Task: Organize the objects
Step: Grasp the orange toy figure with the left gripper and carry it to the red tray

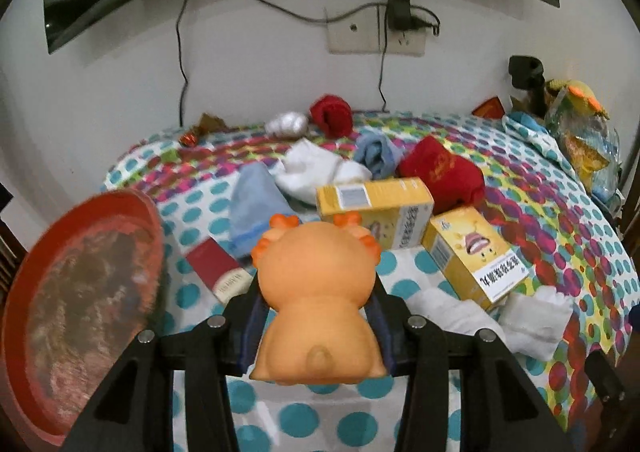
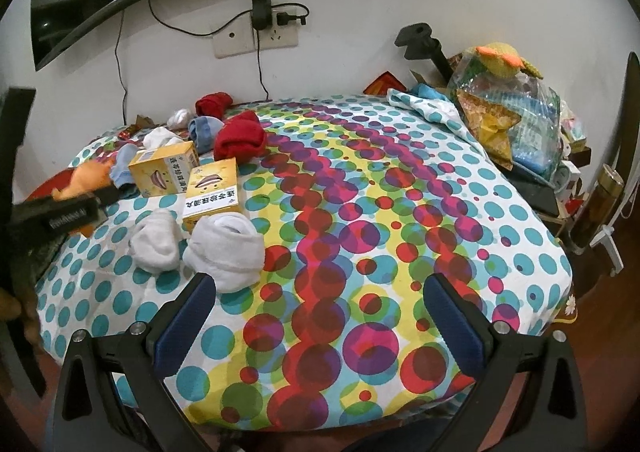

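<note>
An orange rubber animal toy [image 1: 316, 300] is clamped between the pads of my left gripper [image 1: 316, 326], seen from behind above the dotted tablecloth [image 1: 560, 236]. The same toy [image 2: 86, 178] shows at the far left of the right wrist view, with the left gripper's [image 2: 60, 218] black body in front of it. Two yellow boxes [image 1: 374, 208] [image 1: 476, 252] lie just beyond the toy. A red round tray [image 1: 80, 292] sits at the left. My right gripper [image 2: 320, 316] stands wide open over bare cloth with nothing between its fingers. Rolled white socks [image 2: 226, 248] lie ahead of its left finger.
Red socks [image 1: 440, 176], blue socks [image 1: 256, 204], white socks [image 1: 320, 172] and a dark red packet [image 1: 220, 268] are scattered across the far half of the table. A pile of bags and a knitted toy [image 2: 508, 108] fills the right back corner. The wall with a socket [image 2: 256, 38] is behind.
</note>
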The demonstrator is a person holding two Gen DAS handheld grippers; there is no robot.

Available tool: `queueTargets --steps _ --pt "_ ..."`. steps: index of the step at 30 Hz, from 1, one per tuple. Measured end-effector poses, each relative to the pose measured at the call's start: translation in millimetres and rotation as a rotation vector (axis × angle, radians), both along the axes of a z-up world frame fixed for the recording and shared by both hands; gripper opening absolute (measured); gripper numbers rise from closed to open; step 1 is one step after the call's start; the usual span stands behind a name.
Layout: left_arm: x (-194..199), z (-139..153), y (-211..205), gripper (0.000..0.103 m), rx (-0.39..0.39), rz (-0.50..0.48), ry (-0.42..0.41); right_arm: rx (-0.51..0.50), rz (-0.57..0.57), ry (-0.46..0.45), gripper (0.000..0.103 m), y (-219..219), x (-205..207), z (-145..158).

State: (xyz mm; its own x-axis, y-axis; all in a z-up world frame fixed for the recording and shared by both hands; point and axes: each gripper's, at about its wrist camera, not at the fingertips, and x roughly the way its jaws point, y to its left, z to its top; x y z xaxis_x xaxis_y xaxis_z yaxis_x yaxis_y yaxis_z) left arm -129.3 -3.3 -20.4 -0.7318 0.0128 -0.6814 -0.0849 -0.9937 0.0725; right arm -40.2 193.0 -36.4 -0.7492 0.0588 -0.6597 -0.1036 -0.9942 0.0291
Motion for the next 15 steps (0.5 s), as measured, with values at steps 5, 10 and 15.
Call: queueTargets --steps 5,10,15 --pt "3 21 -24 0.046 -0.014 0.046 0.044 -0.003 0.003 -0.013 0.103 0 -1 -2" --pt "3 36 -61 0.046 -0.029 0.12 0.066 0.021 0.003 -0.019 0.103 -2 -2 -5" --pt "4 47 -109 0.046 -0.018 0.208 0.069 0.029 0.007 -0.017 0.103 -4 -1 -6"
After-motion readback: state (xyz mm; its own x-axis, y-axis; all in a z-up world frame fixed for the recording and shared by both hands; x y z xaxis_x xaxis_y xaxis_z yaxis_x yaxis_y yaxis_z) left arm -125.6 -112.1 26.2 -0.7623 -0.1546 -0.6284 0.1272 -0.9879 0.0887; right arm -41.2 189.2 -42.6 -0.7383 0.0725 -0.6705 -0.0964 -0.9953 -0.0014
